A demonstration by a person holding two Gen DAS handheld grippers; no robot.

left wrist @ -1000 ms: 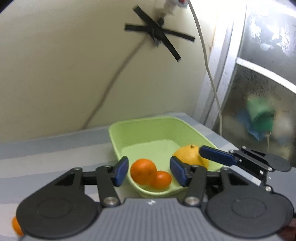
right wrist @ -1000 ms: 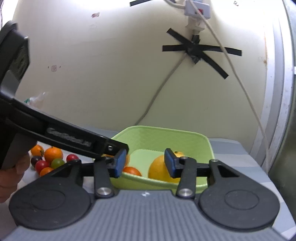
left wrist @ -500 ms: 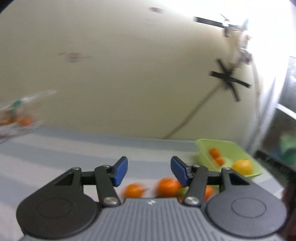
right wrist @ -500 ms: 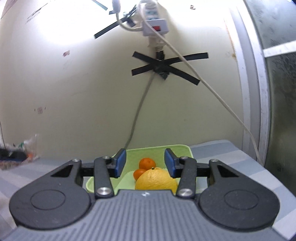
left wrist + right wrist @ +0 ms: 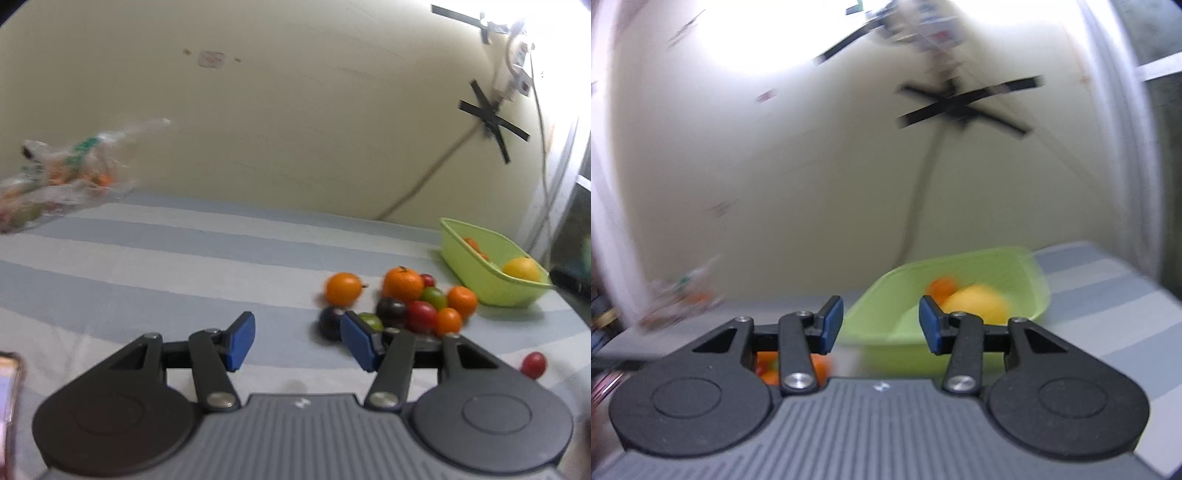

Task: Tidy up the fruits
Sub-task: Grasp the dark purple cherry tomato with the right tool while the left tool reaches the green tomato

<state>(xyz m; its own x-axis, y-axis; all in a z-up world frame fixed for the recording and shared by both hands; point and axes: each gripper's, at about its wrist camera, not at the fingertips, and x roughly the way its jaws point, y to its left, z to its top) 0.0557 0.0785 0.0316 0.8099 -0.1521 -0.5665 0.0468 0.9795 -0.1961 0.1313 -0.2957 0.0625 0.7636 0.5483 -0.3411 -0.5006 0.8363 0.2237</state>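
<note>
1. Left wrist view: the left hand-held gripper (image 5: pixel 297 341) hangs low over the blue-and-white striped table (image 5: pixel 147 258), its blue pads apart with nothing between them.
2. Loose fruit lies in a heap (image 5: pixel 406 299) just ahead and to the right of those pads: orange mandarins, dark plums, red and green cherry tomatoes or grapes. One small red fruit (image 5: pixel 533 364) sits alone nearer the table's edge.
3. Beyond the heap stands the shallow lime-green plastic tray (image 5: pixel 491 291), holding a large yellow-orange citrus (image 5: pixel 522 267) and small oranges.
4. Right wrist view, blurred: the right hand-held gripper (image 5: pixel 881 325) is also parted and empty, aimed at the tray's near wall.
5. My judgement for the next pick: swing the left pads rightward onto one outlying fruit, such as the lone mandarin (image 5: pixel 343 288), straddle it squarely, then close gently so neighbours do not roll.
6. Against a second ago, the left view no longer looks into the tray; the tray now sits far right and the heap is ahead. The right view has tilted and blurred, with the tray shifted right.
</note>
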